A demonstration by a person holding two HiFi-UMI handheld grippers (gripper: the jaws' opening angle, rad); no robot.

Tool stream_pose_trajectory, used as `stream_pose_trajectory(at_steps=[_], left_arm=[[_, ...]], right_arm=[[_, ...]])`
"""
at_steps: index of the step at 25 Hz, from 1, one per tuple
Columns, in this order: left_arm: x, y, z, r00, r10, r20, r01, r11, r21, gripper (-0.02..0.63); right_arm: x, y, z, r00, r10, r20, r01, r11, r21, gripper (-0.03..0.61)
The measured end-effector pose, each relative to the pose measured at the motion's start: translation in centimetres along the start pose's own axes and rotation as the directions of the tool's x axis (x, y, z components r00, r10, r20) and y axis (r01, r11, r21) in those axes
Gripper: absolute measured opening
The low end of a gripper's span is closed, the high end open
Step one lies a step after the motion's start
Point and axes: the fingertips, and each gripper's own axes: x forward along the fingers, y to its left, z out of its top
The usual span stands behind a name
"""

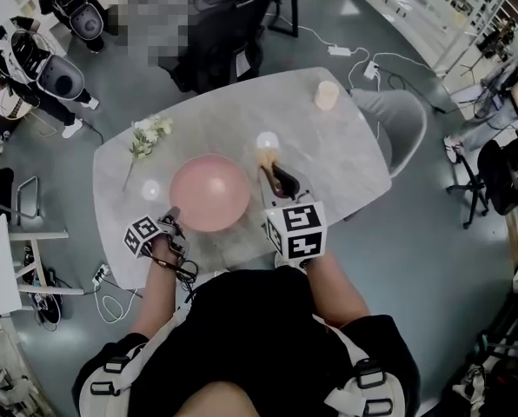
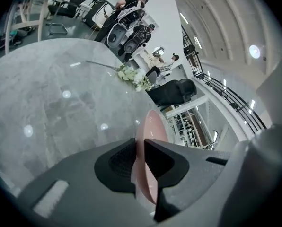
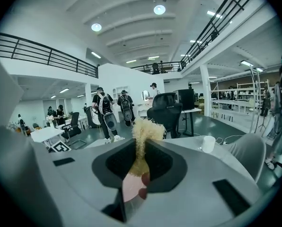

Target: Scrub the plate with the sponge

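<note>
While the round, pale pink plate (image 1: 209, 192) sits at the near middle of the grey marbled tabletop (image 1: 328, 146), its near-left rim is pinched by the left claw (image 1: 172, 217). A fuzzy, straw-yellow sponge (image 3: 143, 138) is clamped in the right claw (image 1: 276, 177). Its long axis is pointed away from the person, just beside the plate's right edge.

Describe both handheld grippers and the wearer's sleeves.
The left gripper and right gripper each have black jaws on a grey body and carry a white cube with black square markers. Black cables loop behind the left one. The person wears a black top with short sleeves.
</note>
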Motion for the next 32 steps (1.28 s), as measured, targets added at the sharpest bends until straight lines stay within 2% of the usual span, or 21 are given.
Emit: stream_pose_trajectory(at_steps=[13, 15, 17, 19, 24, 26, 29, 32], left_arm=[[2.7, 6.2, -2.7, 0.989, 0.133, -0.069, -0.140, 0.985, -0.099, 0.057], [3.1, 7.5, -3.4, 0.979, 0.172, -0.111, -0.187, 0.973, -0.137, 0.057], [3.3, 9.2, -4.7, 0.956, 0.229, -0.182, -0.258, 0.954, -0.155, 0.057], [3.1, 9.9, -5.3, 0.943, 0.261, -0.208, -0.292, 0.947, -0.135, 0.054], [2.3, 9.3, -5.4, 0.948, 0.266, -0.177, -0.283, 0.956, -0.077, 0.054], [1.8, 8.7, -4.5, 0.953, 0.267, -0.142, -0.276, 0.960, -0.050, 0.054], [0.2, 6.9, -2.0, 0.960, 0.277, -0.053, -0.273, 0.960, 0.061, 0.054], [-2.0, 3.0, 1.5, 0.962, 0.262, 0.078, -0.273, 0.937, 0.219, 0.054]], right_arm=[[-0.9, -1.4, -0.8, 0.999, -0.038, -0.012, 0.038, 0.999, 0.008, 0.058], [-0.9, -1.8, -1.0, 0.999, -0.043, -0.016, 0.043, 0.999, 0.009, 0.057], [-0.9, -2.0, -1.2, 0.999, -0.044, -0.021, 0.045, 0.999, 0.011, 0.058], [-1.0, -2.2, -1.4, 0.999, -0.045, -0.025, 0.045, 0.999, 0.013, 0.057], [-0.7, -2.4, -1.2, 0.999, -0.029, -0.026, 0.029, 1.000, 0.010, 0.057], [-0.2, -2.1, -0.9, 1.000, -0.017, -0.019, 0.018, 1.000, 0.006, 0.057], [0.3, -1.3, -0.2, 1.000, -0.002, -0.001, 0.002, 1.000, 0.002, 0.057], [1.0, -0.4, 0.7, 0.999, 0.024, 0.022, -0.024, 1.000, -0.002, 0.058]])
